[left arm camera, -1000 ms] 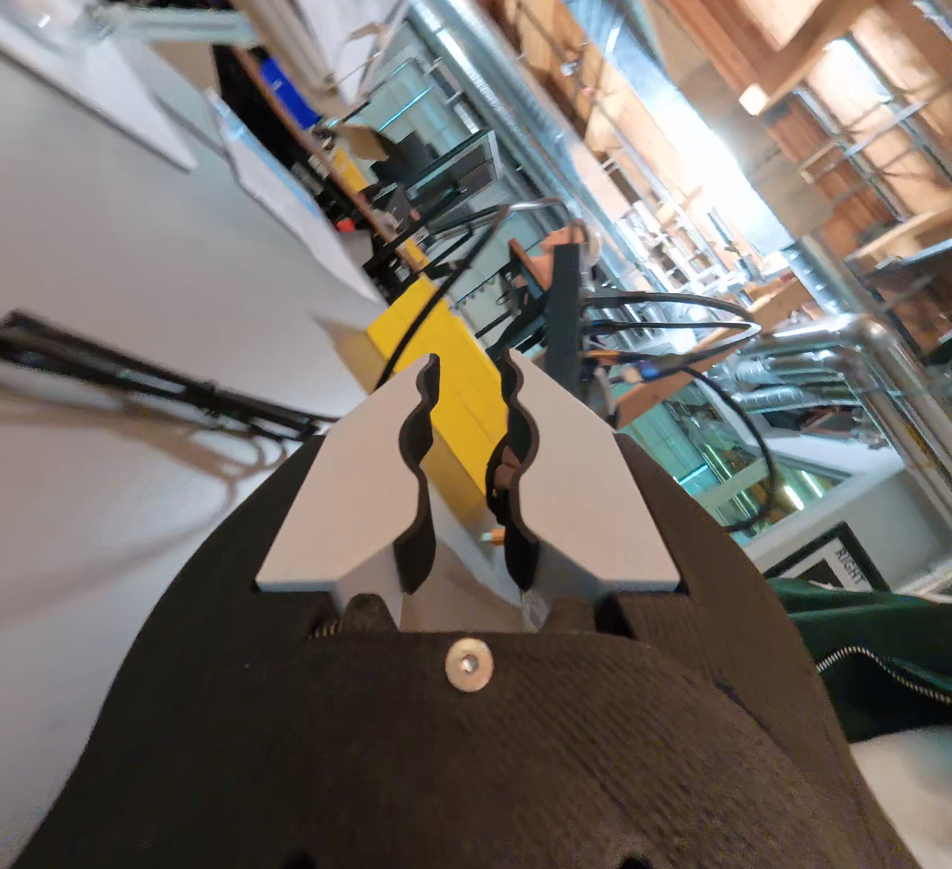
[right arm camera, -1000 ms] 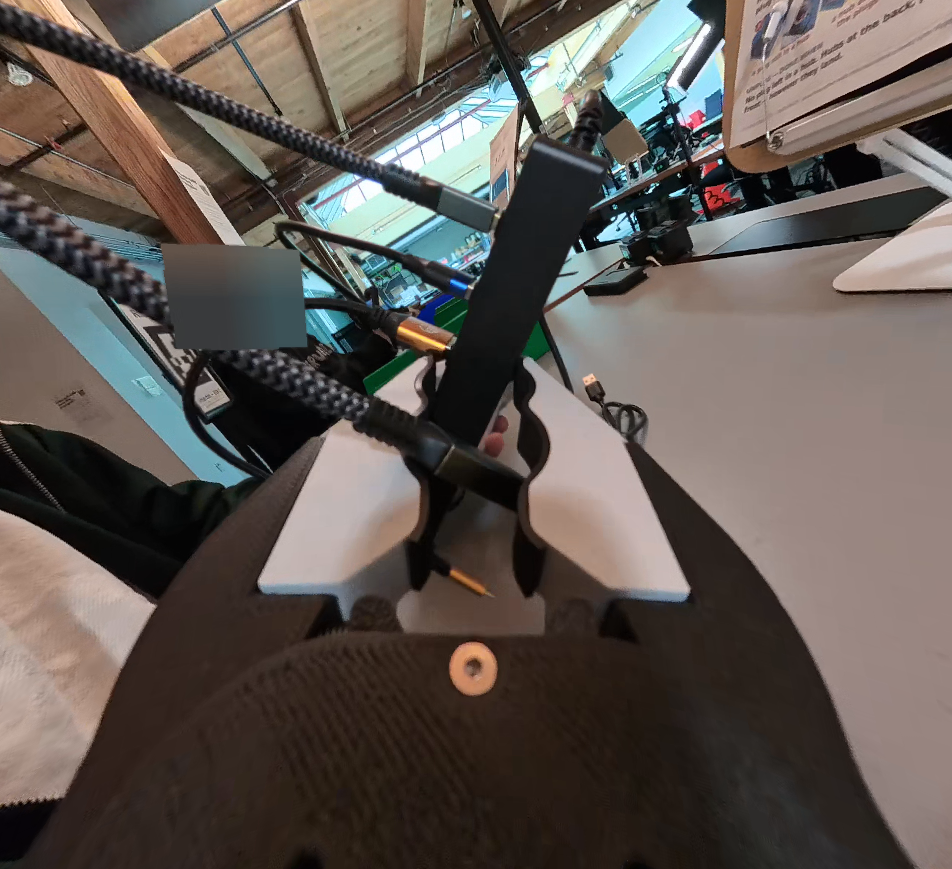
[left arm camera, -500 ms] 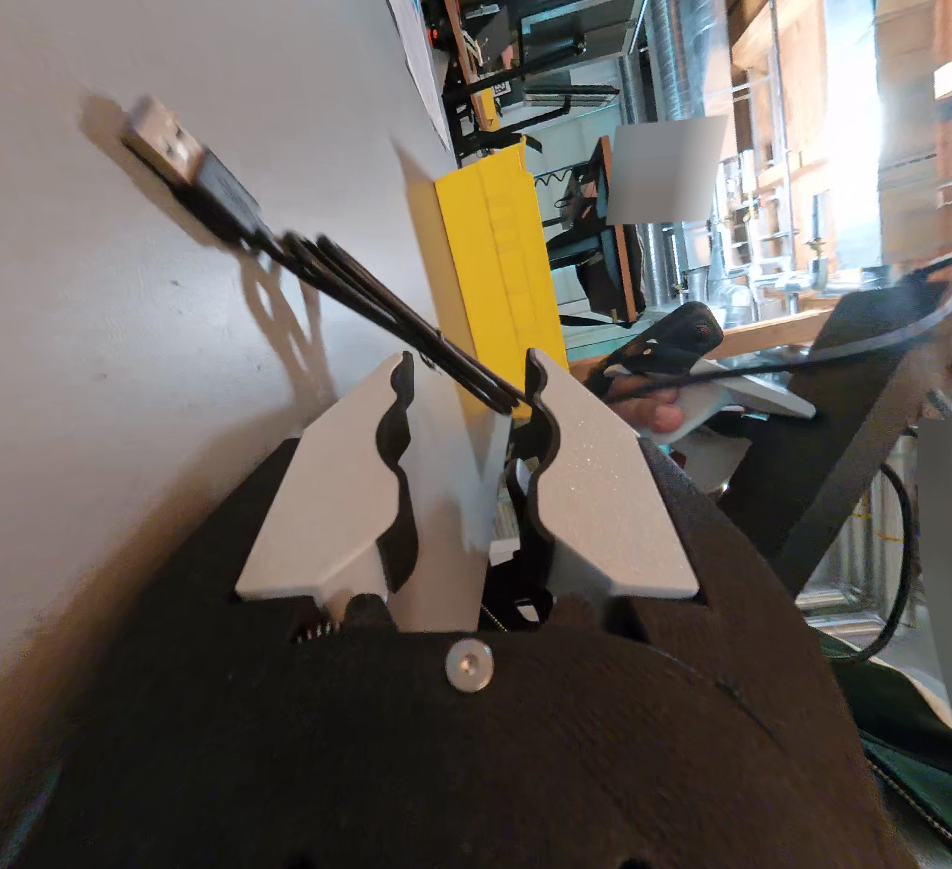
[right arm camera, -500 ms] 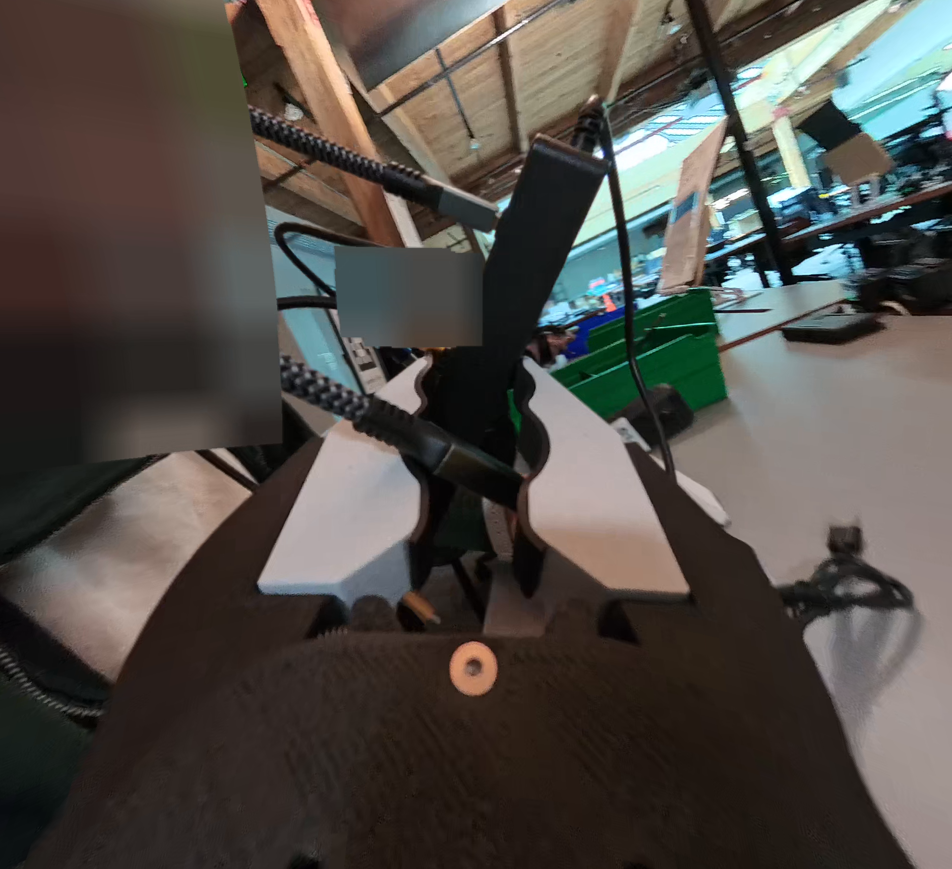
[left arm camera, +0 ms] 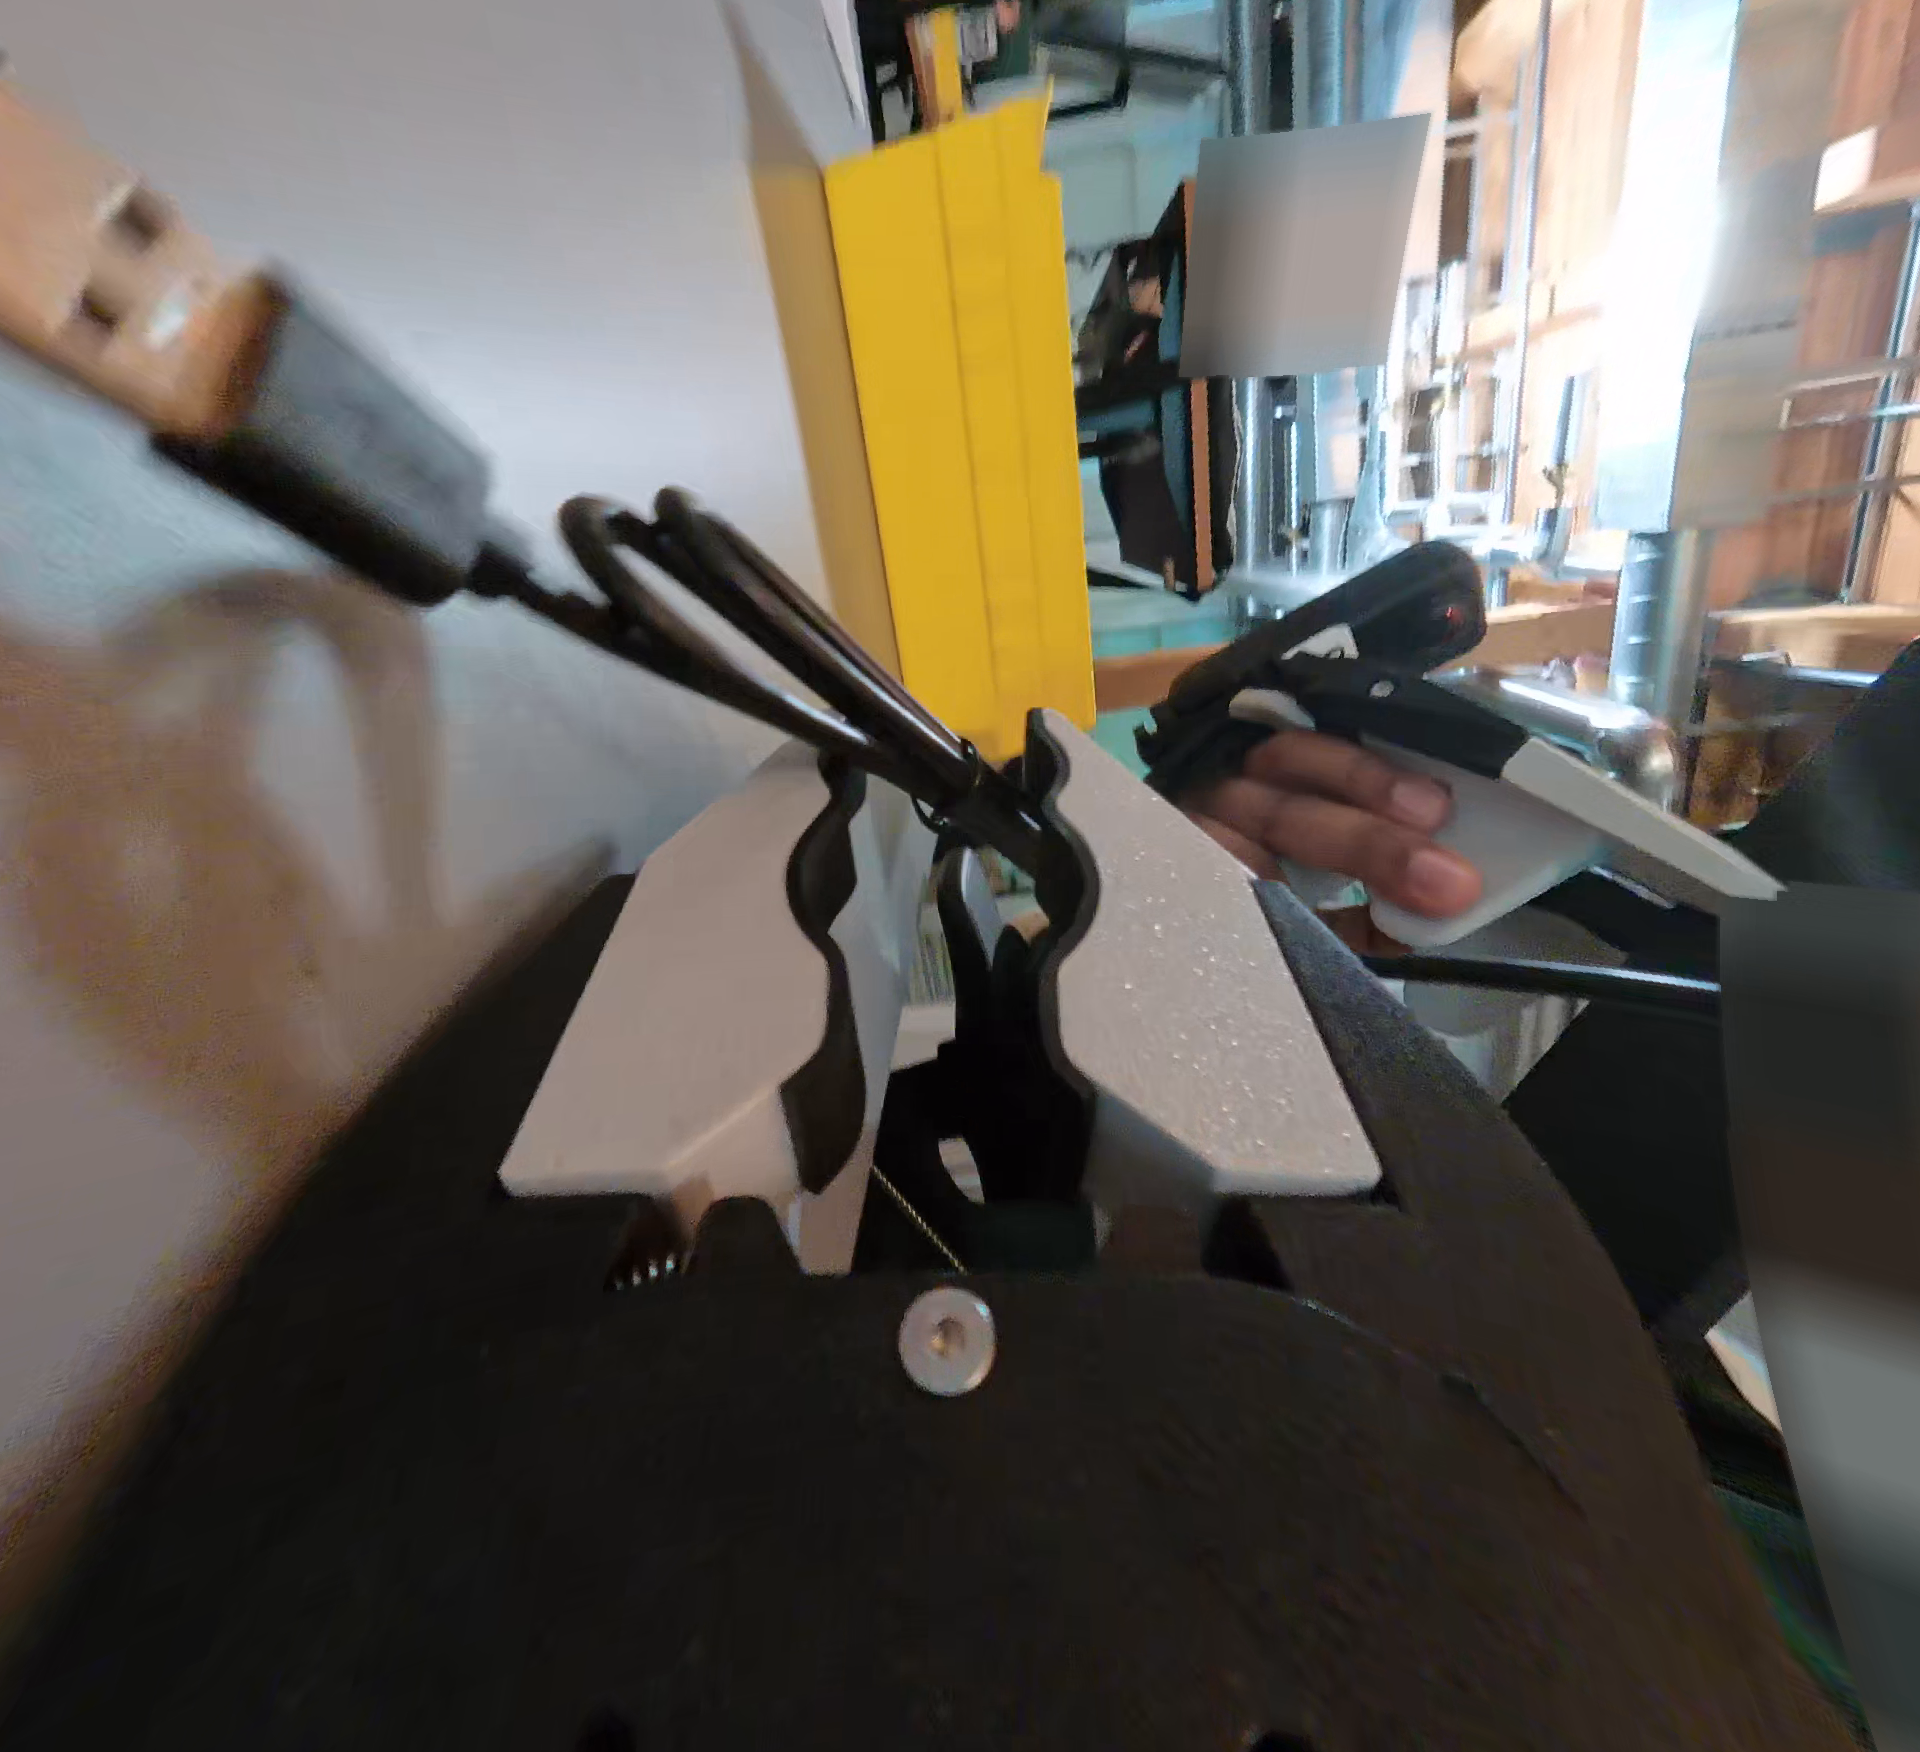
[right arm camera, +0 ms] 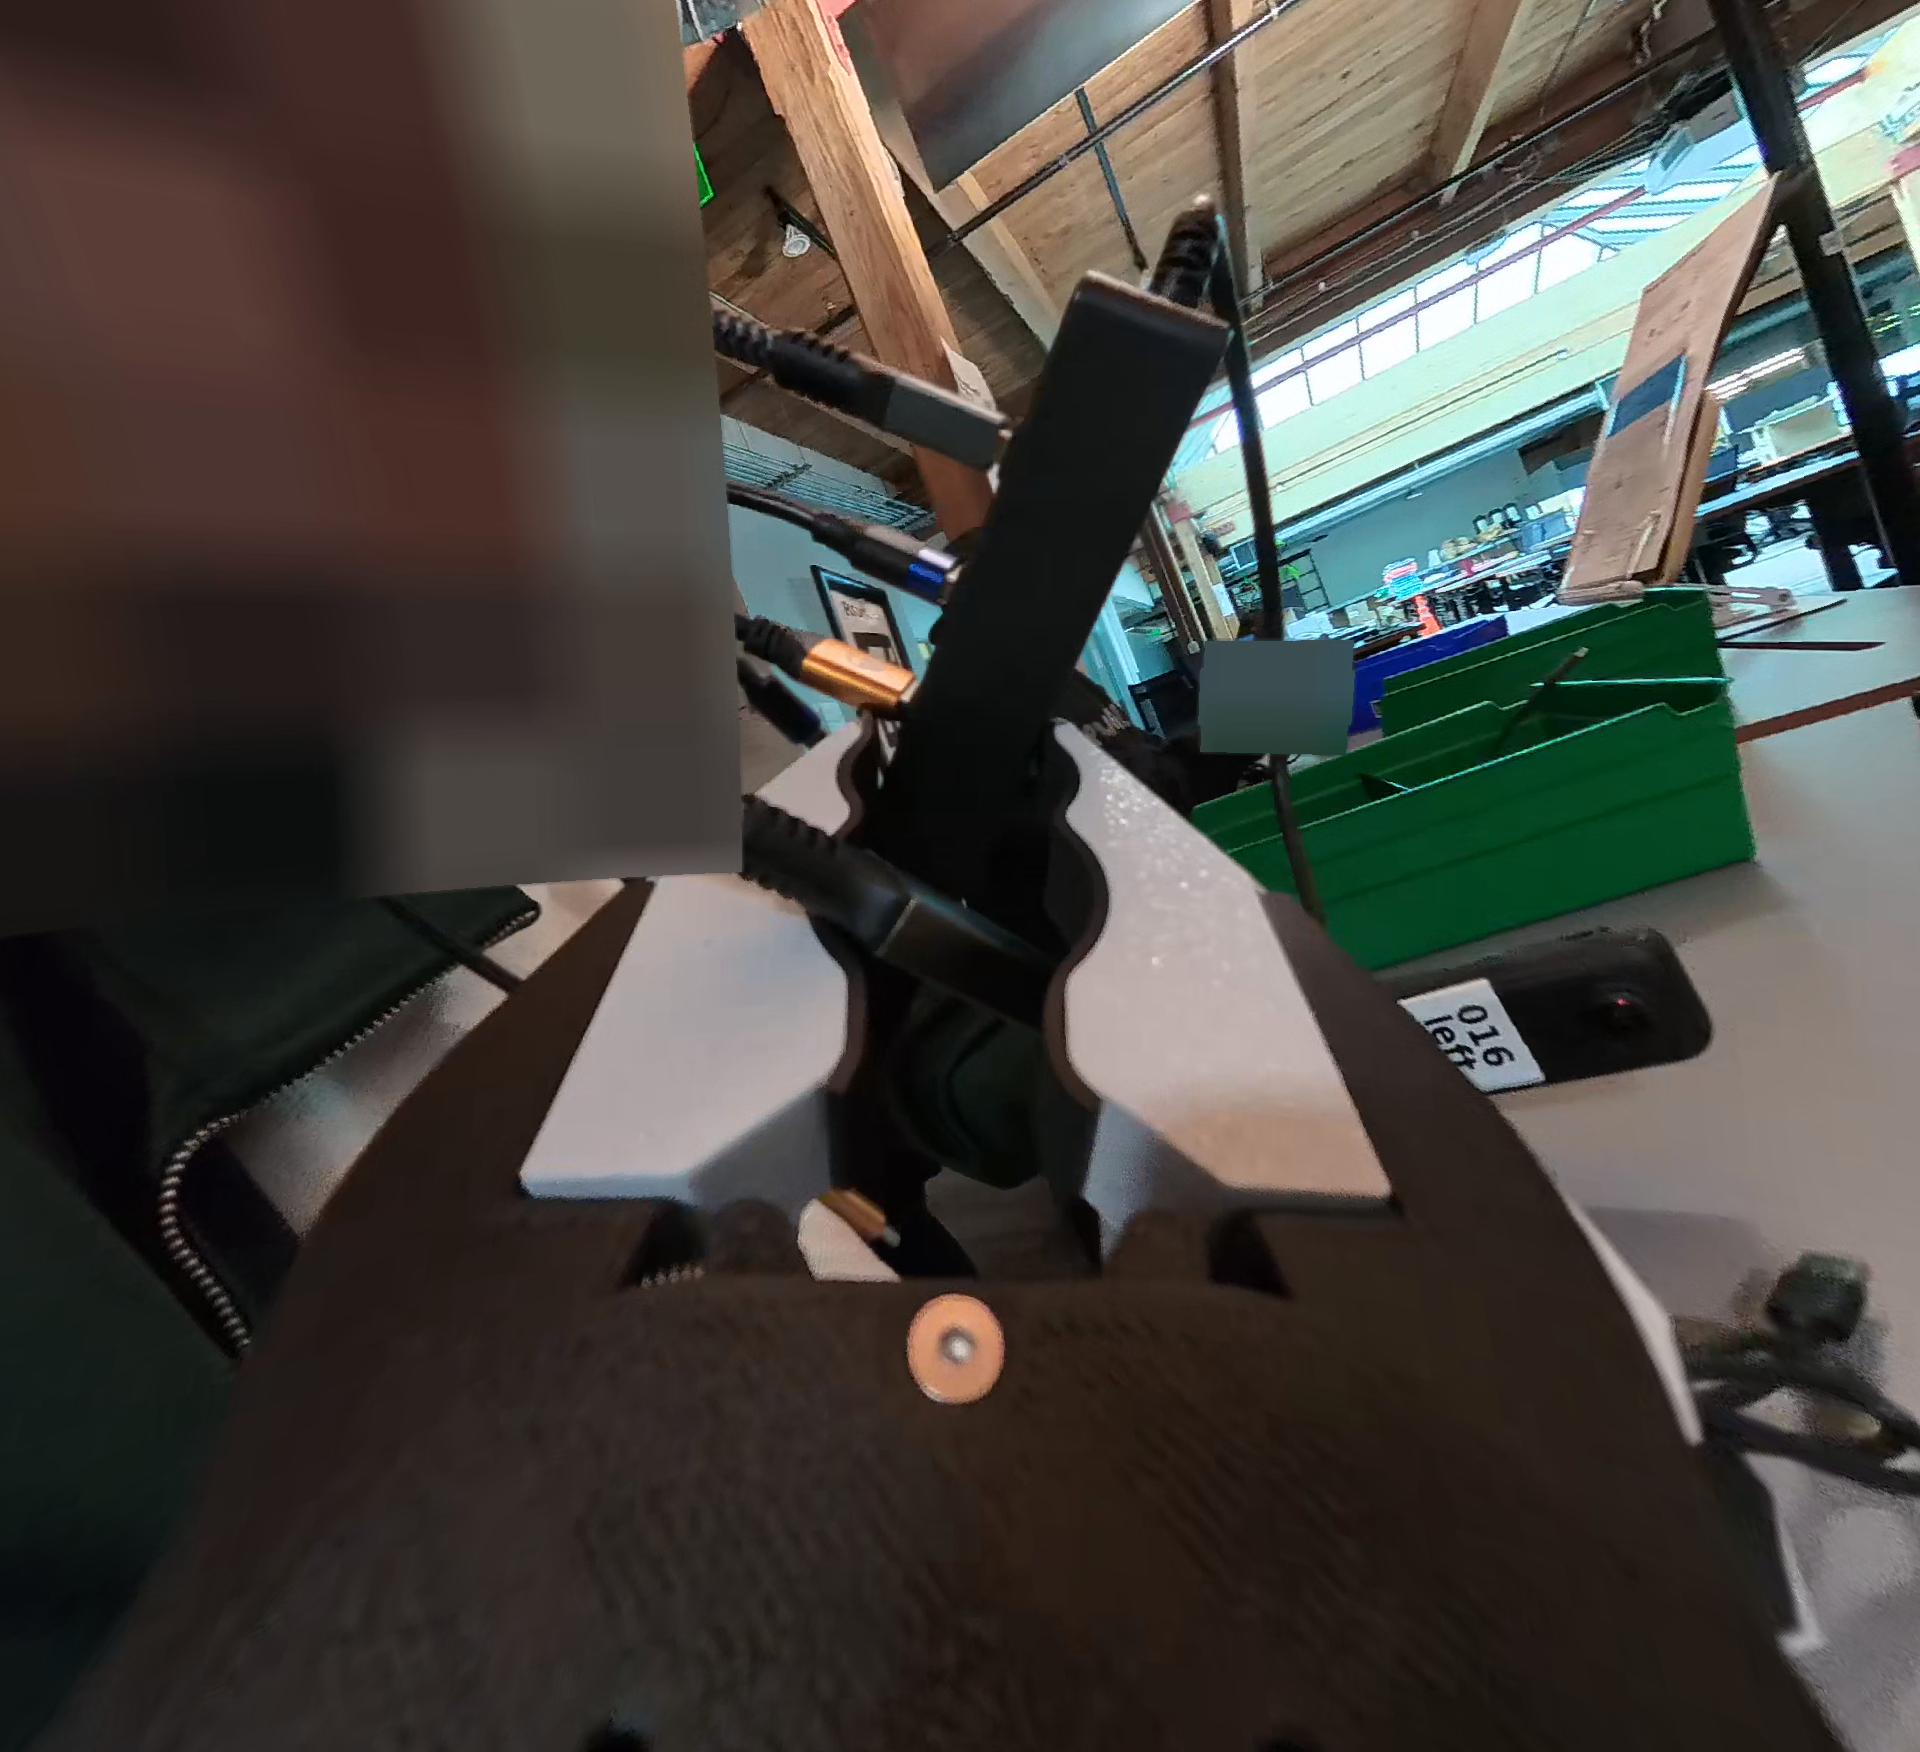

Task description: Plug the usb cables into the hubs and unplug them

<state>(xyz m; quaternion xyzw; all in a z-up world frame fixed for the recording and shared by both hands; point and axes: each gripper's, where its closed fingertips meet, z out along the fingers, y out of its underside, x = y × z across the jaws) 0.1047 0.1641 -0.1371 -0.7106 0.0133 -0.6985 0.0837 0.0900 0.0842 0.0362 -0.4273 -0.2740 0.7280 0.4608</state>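
My right gripper [right arm camera: 956, 767] is shut on a black USB hub [right arm camera: 1049, 559] and holds it upright and tilted above the table. Several cables are plugged into the hub's left side: a grey braided one [right arm camera: 925, 424], a blue-tipped one [right arm camera: 920, 575], a gold one [right arm camera: 862, 674] and a low dark one [right arm camera: 935, 944]. My left gripper [left arm camera: 940, 767] is open, low over the white table [left arm camera: 416, 144]. A loose bundled black USB cable [left arm camera: 790, 663] runs between its fingertips, against the right one. Its plug [left arm camera: 208, 393] points away at the left, blurred. The cable also shows in the right wrist view [right arm camera: 1808, 1380].
A yellow bin [left arm camera: 956, 414] stands just beyond the left gripper. A person's hand [left arm camera: 1351, 829] holds the right gripper's handle to its right. Green bins [right arm camera: 1507, 798] and a black camera with a white label [right arm camera: 1558, 1006] lie right of the hub. A dark green jacket [right arm camera: 125, 1131] is at the left.
My left gripper has swung down to the table and closed in on the bundled cable, whose plug now looms larger. My right gripper has turned with the hub, bringing the green bins into view.
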